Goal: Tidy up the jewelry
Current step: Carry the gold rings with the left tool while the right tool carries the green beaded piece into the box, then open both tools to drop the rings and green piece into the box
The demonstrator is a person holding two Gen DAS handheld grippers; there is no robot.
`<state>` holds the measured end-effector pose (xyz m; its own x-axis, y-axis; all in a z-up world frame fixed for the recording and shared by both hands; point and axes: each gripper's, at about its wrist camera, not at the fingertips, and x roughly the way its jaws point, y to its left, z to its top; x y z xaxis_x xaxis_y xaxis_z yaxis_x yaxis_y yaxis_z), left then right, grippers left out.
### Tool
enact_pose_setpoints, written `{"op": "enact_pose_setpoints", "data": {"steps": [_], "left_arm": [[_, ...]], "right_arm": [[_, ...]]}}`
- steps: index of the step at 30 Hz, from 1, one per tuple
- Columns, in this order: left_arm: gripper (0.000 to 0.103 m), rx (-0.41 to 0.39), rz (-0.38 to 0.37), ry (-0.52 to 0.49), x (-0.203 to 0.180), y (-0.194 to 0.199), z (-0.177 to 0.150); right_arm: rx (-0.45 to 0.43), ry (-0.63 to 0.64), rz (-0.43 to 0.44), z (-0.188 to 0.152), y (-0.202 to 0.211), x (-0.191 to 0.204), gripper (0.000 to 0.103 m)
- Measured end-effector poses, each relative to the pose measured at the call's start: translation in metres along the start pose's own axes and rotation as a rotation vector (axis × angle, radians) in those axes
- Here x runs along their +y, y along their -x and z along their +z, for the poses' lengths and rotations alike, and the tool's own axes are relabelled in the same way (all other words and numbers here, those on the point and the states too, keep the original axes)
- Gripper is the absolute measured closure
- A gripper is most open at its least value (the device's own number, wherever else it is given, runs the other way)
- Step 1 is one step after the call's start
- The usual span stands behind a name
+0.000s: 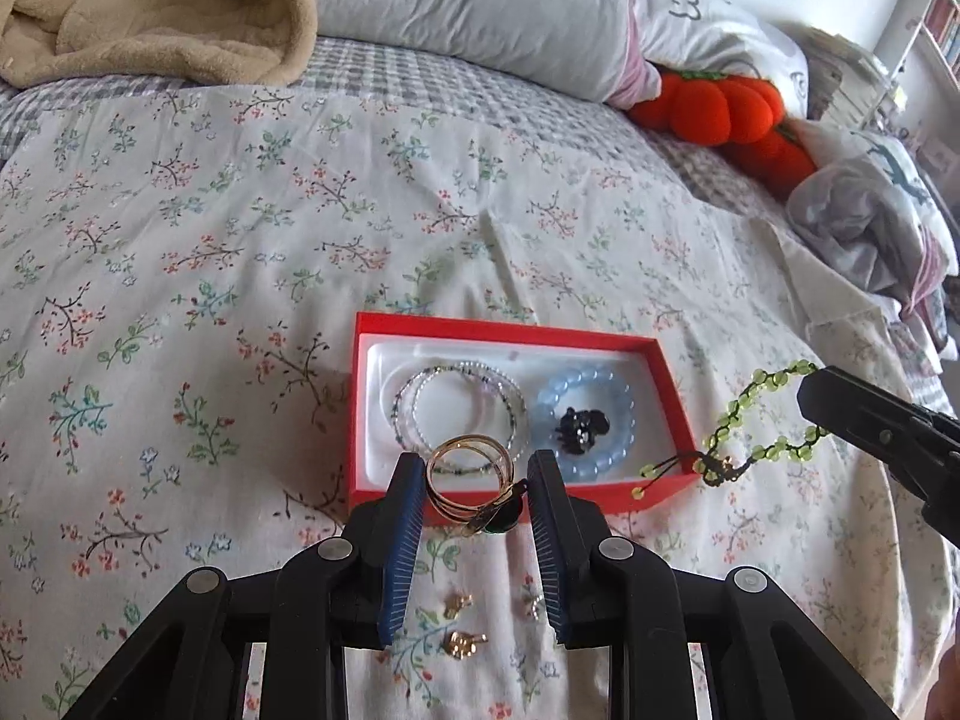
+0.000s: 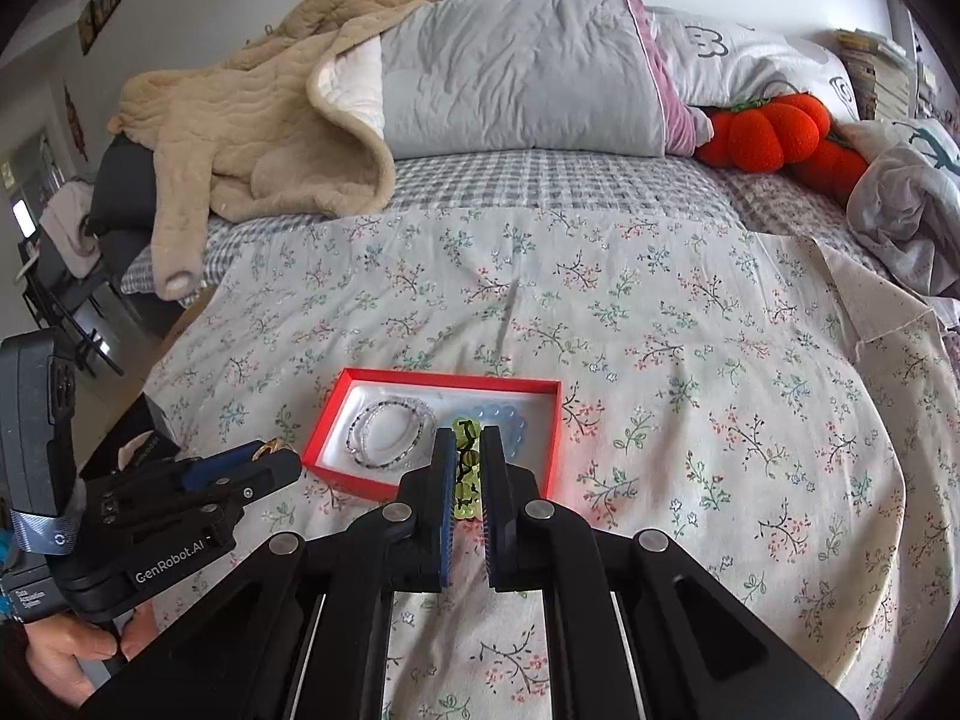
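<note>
A red box [image 1: 498,327] [image 2: 354,381] with a white lining lies on the floral bedspread. It holds clear beaded bracelets [image 1: 462,408] [image 2: 390,432], a pale blue bead bracelet [image 1: 591,414] [image 2: 507,417] and a small black piece [image 1: 581,427]. My left gripper [image 1: 477,483] [image 2: 273,456] is shut on a gold coiled bangle [image 1: 471,477] held just before the box's near edge. My right gripper [image 2: 467,444] [image 1: 807,396] is shut on a green bead bracelet [image 1: 759,429] [image 2: 465,471], which dangles by the box's right corner.
Small gold earrings [image 1: 462,624] lie on the bedspread under the left gripper. A beige blanket [image 2: 252,120], grey pillows [image 2: 522,72] and an orange plush [image 2: 774,132] sit at the far end. A hand [image 2: 78,654] grips the left tool.
</note>
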<state>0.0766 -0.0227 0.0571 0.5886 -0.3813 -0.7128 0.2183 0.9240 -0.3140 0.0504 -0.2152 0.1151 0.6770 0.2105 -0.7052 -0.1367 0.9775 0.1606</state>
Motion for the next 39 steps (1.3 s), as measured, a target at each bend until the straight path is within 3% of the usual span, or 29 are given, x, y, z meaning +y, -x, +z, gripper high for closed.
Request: {"op": "enact_pose_setpoints", "data": {"steps": [7,16,25,39], "left_arm": [[0.074,-0.004,0.015,-0.018,0.001,-0.040,0.009],[0.074,0.030,0.079,-0.038,0.000,-0.084,0.011],[0.073,0.002,0.113,-0.050,-0.006,-0.075,0.012],[0.064,0.045,0.184,-0.075,-0.010,-0.059,0.001]], "right_arm": [[0.038,-0.023,-0.004,0.004,-0.030,-0.012,0.095],[-0.004,-0.004,0.009,0.015,-0.047,-0.022,0.095],[0.028,0.021,0.108,0.020,-0.072,-0.019,0.095],[0.132,-0.001,0.039,0.013,-0.115,-0.034,0.092]]}}
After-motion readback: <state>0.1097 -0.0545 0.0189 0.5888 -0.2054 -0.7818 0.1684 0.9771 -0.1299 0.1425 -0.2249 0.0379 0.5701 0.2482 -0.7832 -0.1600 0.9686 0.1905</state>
